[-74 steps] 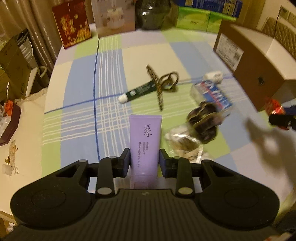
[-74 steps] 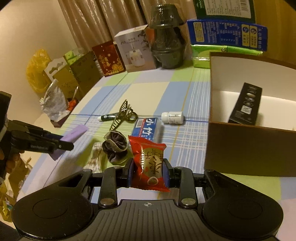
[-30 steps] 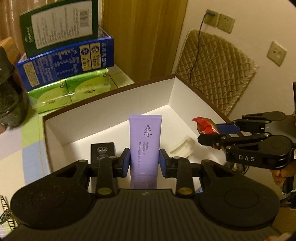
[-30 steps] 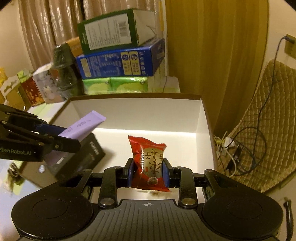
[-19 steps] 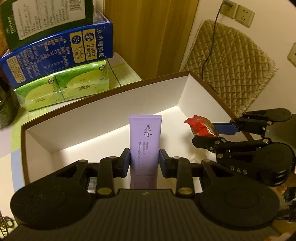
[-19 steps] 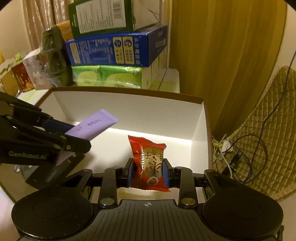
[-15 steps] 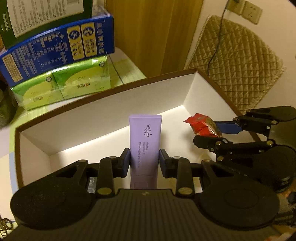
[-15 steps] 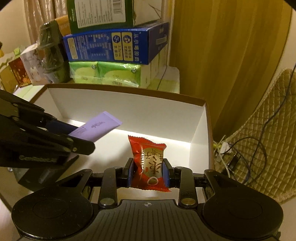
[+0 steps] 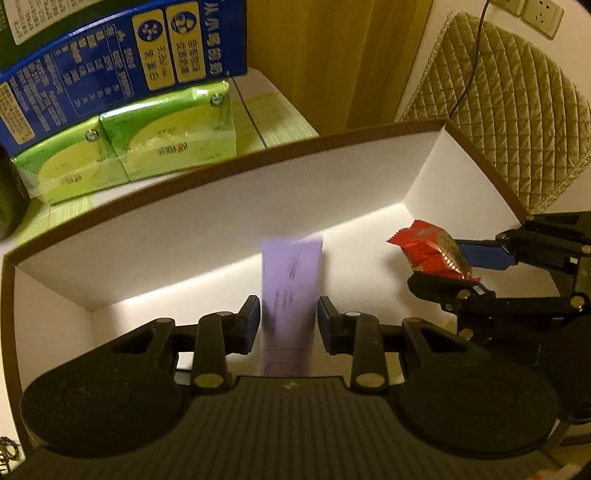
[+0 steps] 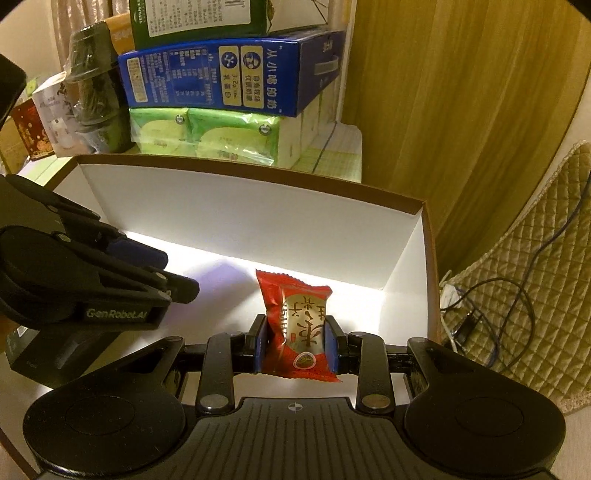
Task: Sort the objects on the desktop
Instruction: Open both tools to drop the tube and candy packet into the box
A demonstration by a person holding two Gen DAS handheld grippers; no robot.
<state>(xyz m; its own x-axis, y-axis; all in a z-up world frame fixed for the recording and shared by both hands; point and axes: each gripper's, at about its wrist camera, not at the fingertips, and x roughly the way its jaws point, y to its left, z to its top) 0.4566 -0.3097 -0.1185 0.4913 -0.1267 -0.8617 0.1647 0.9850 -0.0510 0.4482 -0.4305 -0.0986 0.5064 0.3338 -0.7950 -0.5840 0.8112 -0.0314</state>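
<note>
We take this for a home: gold curtains [image 10: 461,110] hang at twelve o'clock, a quilted chair cushion [image 9: 517,110] sits under wall sockets [image 9: 532,13] at two, and stacked grocery cartons [image 10: 229,74] crowd eleven.

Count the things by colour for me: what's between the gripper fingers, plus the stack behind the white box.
Purple: 1, the tube
Red: 1, the snack packet
Blue: 1, the blue carton
Green: 3, the dark green carton and two light green packs
Total: 6
</note>
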